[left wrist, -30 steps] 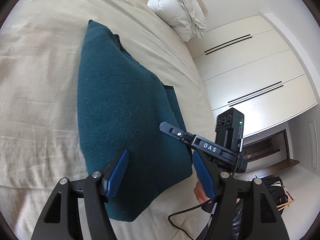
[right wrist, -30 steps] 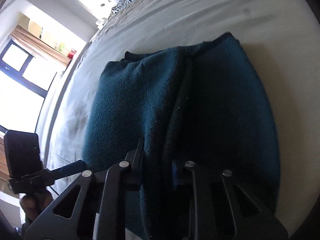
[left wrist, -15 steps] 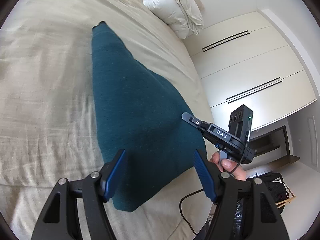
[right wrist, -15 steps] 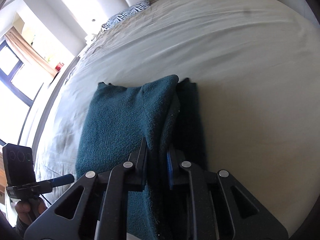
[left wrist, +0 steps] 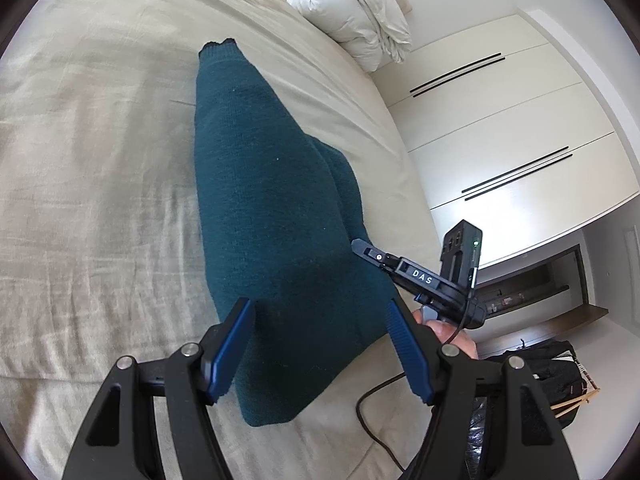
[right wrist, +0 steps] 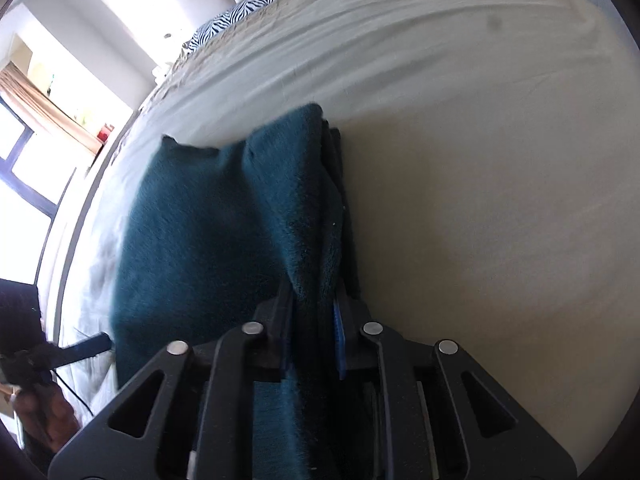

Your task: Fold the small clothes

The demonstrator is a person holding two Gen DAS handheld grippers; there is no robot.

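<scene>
A dark teal knitted garment (left wrist: 264, 208) lies folded on the beige bed (left wrist: 92, 168). Its right edge is lifted off the bed. My left gripper (left wrist: 320, 332) is open and empty, its blue pads either side of the garment's near end, above it. My right gripper (right wrist: 314, 312) is shut on the garment's (right wrist: 224, 220) edge and holds it raised over the rest of the cloth. The right gripper also shows in the left wrist view (left wrist: 404, 272), at the garment's right side. The left gripper's tip shows at the left edge of the right wrist view (right wrist: 84, 350).
A white duvet bundle (left wrist: 352, 8) lies at the bed's far end. White wardrobe doors (left wrist: 508, 132) stand to the right. A black cable (left wrist: 376, 420) hangs over the bed's near edge. Zebra-print pillows (right wrist: 232, 20) and a window (right wrist: 24, 168) are at the far side.
My right gripper has lifted the garment's edge and carried it over, so the cloth looks narrower and taller. My left gripper stayed open and shifted slightly.
</scene>
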